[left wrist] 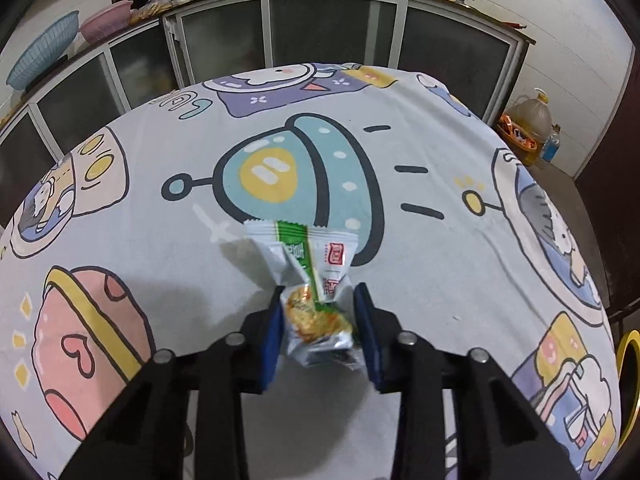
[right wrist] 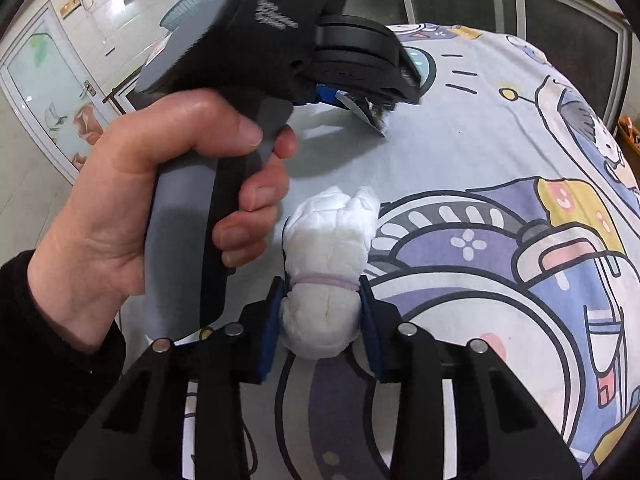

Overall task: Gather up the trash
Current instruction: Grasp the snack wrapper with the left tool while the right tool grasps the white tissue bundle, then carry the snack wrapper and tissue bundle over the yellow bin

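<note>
A crumpled snack wrapper (left wrist: 308, 264), white with a green stripe and a red label, lies on the cartoon-print tablecloth (left wrist: 420, 288). My left gripper (left wrist: 320, 292) is shut on its near end, with both blue pads pressing the foil. In the right wrist view the same wrapper (right wrist: 370, 116) pokes out below the left gripper, whose grey handle (right wrist: 180, 208) a person's hand (right wrist: 160, 160) grips. A white wad of tissue (right wrist: 332, 232), tied with a pale purple band, rests on the cloth. My right gripper (right wrist: 320, 282) is shut on it at the band.
Glass-door cabinets (left wrist: 320, 28) run behind the table's far edge. A large oil jug (left wrist: 530, 120) and a small bottle (left wrist: 550, 146) stand on the floor at the right. Plastic basins (left wrist: 44, 54) sit on the counter at the left. A glazed door (right wrist: 48, 92) is at the left.
</note>
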`<state>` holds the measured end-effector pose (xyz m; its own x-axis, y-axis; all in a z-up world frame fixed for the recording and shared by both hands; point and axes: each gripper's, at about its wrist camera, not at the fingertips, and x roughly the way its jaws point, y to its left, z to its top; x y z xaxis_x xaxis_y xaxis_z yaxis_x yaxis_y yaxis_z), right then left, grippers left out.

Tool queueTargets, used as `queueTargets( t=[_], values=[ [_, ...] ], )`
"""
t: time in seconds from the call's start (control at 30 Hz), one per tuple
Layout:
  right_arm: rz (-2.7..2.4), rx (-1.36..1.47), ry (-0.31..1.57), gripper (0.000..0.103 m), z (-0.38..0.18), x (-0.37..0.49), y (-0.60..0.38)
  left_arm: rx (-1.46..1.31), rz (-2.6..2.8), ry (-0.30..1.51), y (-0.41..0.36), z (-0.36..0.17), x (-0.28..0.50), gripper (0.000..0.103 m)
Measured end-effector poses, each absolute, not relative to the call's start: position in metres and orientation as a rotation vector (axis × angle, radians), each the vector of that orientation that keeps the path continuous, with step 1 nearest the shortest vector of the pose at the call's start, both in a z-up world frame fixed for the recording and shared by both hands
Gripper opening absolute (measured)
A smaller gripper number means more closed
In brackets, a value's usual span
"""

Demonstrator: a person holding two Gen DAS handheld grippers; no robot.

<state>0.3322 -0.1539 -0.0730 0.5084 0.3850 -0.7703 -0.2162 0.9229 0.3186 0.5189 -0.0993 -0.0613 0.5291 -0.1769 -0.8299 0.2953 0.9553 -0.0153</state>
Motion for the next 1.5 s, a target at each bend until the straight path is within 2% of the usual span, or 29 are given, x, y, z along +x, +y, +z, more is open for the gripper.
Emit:
queueTargets(
  t=[0.37, 0.73, 1.17, 1.5],
  values=[
    [0.414, 0.265, 1.014, 0.032, -0.050, 0.312, -0.182, 0.067, -0.280, 0.896, -0.059, -0.015, 0.480, 0.024],
    [0.380, 0.318, 0.985, 0.032, -0.029, 0.237, -0.251, 0.087, -0.226, 0.797, -0.029, 0.009, 0.366, 0.024],
    [0.293, 0.364, 0.912, 0.032, -0.019, 0.155, -0.309, 0.021, -0.322, 0.734, -0.062, 0.033, 0.232, 0.024],
    [0.197, 0.412, 0.834, 0.032, -0.013, 0.117, -0.367, 0.078, -0.420, 0.662, -0.115, 0.060, 0.190, 0.024]
  ],
)
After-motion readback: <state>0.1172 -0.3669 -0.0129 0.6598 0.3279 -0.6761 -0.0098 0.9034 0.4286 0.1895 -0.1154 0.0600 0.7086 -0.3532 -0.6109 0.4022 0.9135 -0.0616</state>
